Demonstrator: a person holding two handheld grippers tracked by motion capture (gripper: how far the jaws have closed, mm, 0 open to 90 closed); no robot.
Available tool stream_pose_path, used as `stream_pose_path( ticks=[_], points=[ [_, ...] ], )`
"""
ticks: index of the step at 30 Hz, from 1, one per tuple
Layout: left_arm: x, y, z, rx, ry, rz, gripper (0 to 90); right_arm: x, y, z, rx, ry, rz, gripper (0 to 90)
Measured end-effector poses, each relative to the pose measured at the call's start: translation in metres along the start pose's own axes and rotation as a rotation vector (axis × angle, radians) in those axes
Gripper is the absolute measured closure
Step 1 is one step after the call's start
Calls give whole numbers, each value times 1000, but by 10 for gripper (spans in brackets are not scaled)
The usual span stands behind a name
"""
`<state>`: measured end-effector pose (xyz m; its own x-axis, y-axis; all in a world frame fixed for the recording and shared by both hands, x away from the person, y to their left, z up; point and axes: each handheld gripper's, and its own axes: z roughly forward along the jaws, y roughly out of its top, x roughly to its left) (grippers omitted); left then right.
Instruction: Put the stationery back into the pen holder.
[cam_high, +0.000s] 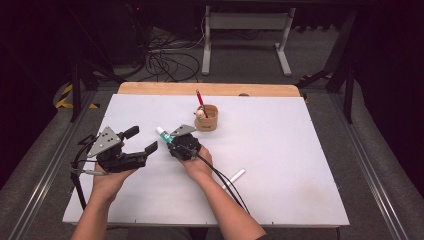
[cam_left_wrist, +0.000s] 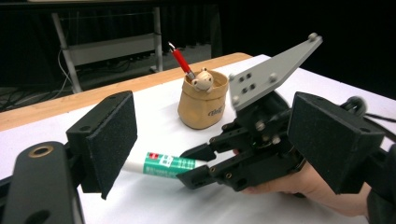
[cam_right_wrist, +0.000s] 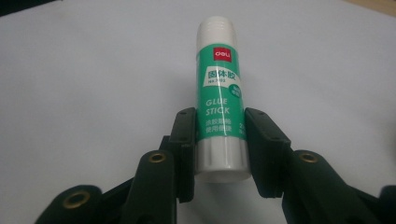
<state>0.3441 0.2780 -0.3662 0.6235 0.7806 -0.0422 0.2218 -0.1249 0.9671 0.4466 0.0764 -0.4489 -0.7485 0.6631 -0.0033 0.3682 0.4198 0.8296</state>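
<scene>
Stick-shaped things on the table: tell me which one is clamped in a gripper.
The green-and-white glue stick, gripped between the right gripper pads. The red pen stands in the tan cup; the white stick lies loose on the table.

The left claw's near pad (cam_left_wrist: 105, 140) hides the glue stick's (cam_left_wrist: 166, 164) far end; the cup's (cam_left_wrist: 203, 105) lettering blurs.

Probably lab: white test table (cam_high: 280, 165), floor rails (cam_high: 45, 165), loose cables (cam_high: 165, 62), dark surroundings.

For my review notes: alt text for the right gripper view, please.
The right gripper clamps a green-and-white glue stick near its base, cap end pointing away, over a white table.
</scene>
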Motion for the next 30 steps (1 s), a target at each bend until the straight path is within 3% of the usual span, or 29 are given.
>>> stream_pose_path(
  ticks=[6,19,30],
  points=[
    [0,0,1,-7,-11,-25,171,1,3,-16,-86,21,-26,663],
    [-1,-1,2,4,-9,-19,177,9,8,-55,-234,41,-33,662],
    [-2,-1,4,15,-18,-15,189,19,6,-80,-345,144,-59,662]
  ],
)
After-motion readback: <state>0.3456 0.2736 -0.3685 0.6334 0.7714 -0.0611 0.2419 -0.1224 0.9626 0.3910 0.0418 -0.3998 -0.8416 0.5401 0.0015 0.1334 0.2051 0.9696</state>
